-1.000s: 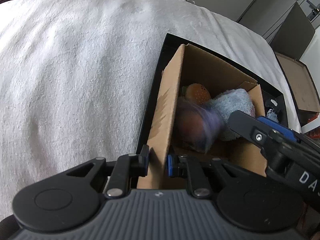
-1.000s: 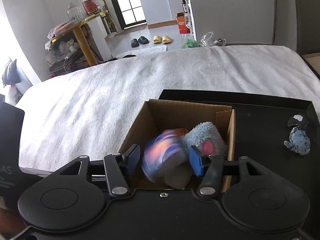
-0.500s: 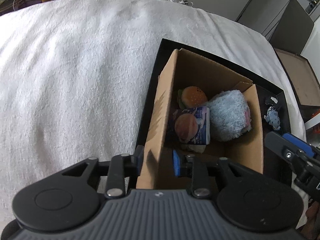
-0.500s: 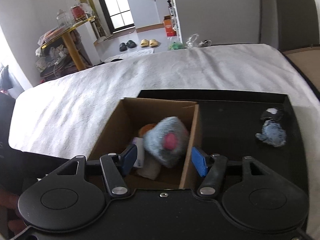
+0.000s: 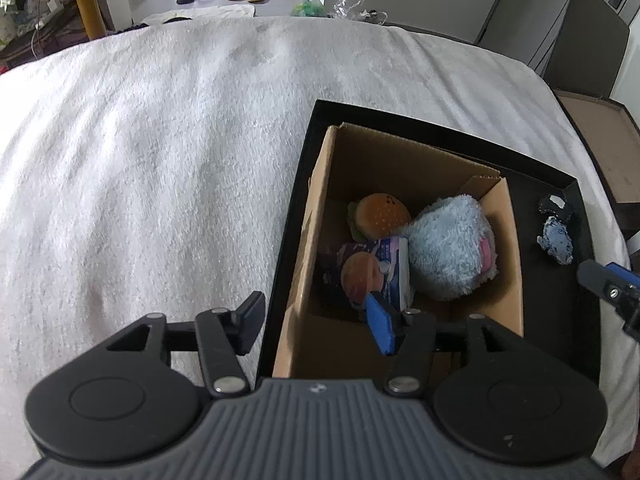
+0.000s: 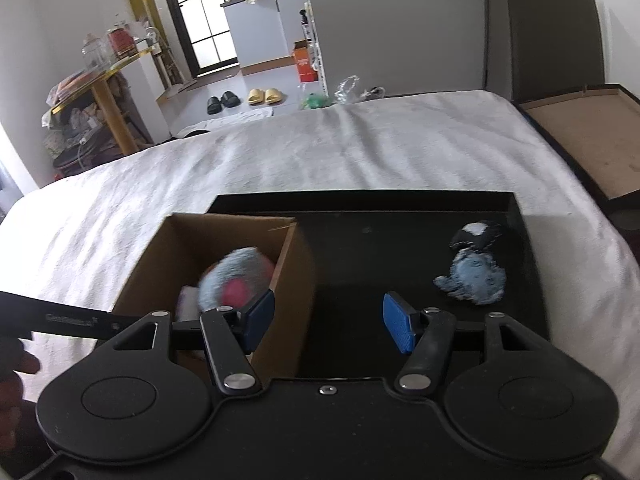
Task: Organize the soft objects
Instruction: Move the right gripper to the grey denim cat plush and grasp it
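An open cardboard box (image 5: 306,236) stands at the left end of a black tray (image 5: 560,308) on a white blanket. Inside lie a burger plush (image 5: 382,214), a purple packet with a burger picture (image 5: 376,268) and a fluffy light-blue plush (image 5: 448,248). My left gripper (image 5: 316,326) straddles the box's left wall; its jaws are opening and do not press on the wall. My right gripper (image 6: 328,324) is open over the tray (image 6: 360,200) beside the box (image 6: 292,292), holding nothing. A small blue-grey plush (image 6: 474,268) lies on the tray at the far right.
The white blanket (image 5: 160,160) spreads wide to the left of the tray. A shallow brown-bottomed box (image 6: 584,132) sits off the bed's right edge. A person's hand (image 6: 16,364) shows at the lower left of the right wrist view. Slippers and furniture stand on the floor beyond.
The packet dropped from my right gripper and came to rest in the box. My left gripper let go of the box's left wall and spread. My right gripper slid right, towards the bare tray.
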Action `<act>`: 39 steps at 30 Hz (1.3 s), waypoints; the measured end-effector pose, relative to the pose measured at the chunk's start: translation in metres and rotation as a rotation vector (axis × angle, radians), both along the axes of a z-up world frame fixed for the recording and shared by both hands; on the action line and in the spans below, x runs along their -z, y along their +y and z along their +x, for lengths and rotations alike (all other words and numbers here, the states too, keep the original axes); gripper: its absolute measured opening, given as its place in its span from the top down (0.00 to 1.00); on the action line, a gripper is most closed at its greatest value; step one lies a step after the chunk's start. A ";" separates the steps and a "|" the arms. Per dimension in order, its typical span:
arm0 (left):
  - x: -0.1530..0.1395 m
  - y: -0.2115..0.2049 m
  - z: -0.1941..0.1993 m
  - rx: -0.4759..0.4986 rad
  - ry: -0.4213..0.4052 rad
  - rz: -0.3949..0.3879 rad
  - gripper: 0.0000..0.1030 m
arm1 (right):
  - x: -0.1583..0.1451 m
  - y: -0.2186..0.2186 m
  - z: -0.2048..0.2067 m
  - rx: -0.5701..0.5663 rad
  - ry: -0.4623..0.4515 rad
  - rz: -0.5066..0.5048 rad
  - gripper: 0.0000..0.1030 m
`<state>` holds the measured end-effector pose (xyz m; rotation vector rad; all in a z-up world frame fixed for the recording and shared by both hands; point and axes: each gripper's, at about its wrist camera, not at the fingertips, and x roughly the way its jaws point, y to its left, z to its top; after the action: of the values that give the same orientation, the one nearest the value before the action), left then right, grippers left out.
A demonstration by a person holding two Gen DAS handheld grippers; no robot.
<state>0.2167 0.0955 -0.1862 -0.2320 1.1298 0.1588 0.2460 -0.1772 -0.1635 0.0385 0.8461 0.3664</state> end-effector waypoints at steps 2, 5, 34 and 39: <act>-0.001 -0.002 0.003 0.001 0.000 0.017 0.45 | 0.002 -0.008 0.005 0.011 -0.001 -0.002 0.42; -0.002 -0.004 0.008 -0.002 0.002 0.032 0.44 | 0.005 -0.018 0.013 0.025 0.004 -0.001 0.42; 0.016 -0.025 0.049 0.006 0.046 0.177 0.42 | 0.083 -0.095 0.077 0.176 0.059 0.040 0.48; 0.023 -0.028 0.057 0.000 0.070 0.197 0.42 | 0.094 -0.103 0.089 0.188 0.066 0.054 0.49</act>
<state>0.2734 0.0675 -0.2097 -0.0520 1.1752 0.2782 0.3353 -0.2804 -0.2576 0.1800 0.8897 0.2126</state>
